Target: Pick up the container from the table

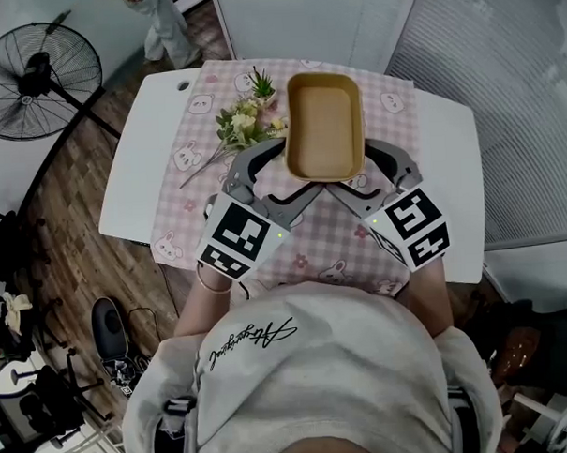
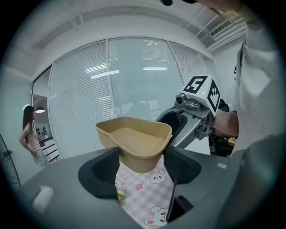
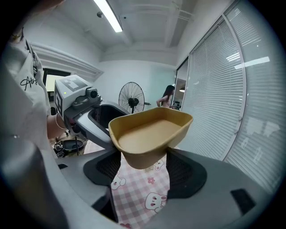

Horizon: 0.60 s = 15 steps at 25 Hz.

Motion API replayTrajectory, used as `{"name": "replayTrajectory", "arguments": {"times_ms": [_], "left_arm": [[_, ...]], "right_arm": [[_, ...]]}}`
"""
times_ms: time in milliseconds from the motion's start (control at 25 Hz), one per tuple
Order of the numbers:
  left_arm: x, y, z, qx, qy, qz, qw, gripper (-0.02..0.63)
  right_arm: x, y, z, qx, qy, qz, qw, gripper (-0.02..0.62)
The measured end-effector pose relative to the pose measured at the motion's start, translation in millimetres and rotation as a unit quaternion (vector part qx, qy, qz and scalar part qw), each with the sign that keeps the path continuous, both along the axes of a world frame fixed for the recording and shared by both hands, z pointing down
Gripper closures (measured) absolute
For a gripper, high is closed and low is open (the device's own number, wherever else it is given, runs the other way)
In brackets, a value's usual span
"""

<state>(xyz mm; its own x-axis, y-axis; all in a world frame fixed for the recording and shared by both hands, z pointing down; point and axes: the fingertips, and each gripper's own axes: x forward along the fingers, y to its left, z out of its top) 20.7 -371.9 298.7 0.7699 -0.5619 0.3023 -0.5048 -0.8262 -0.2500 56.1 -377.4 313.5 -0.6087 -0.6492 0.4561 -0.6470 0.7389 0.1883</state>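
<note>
From the head view I see the container held above the pink checked cloth on the table. It is open side up, and its long axis runs straight away from me. The left gripper and right gripper each take a near corner. In the left gripper view, the jaws stand fairly wide, clamped on the near left corner. The right gripper view shows the same wide hold on the other near corner.

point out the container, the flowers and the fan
container [image 1: 324, 125], head view, on its bare inside floor
flowers [image 1: 245, 120], head view, on the pale blossoms
fan [image 1: 38, 65], head view, on its central hub
</note>
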Motion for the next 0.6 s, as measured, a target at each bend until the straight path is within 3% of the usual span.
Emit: {"name": "replayTrajectory", "arguments": {"times_ms": [600], "left_arm": [[1.7,-1.0,-0.1,0.001,-0.005,0.004,1.0000,0.301]], "right_arm": [[1.6,-0.7,-0.5,0.006,0.004,0.004,1.000,0.273]]}}
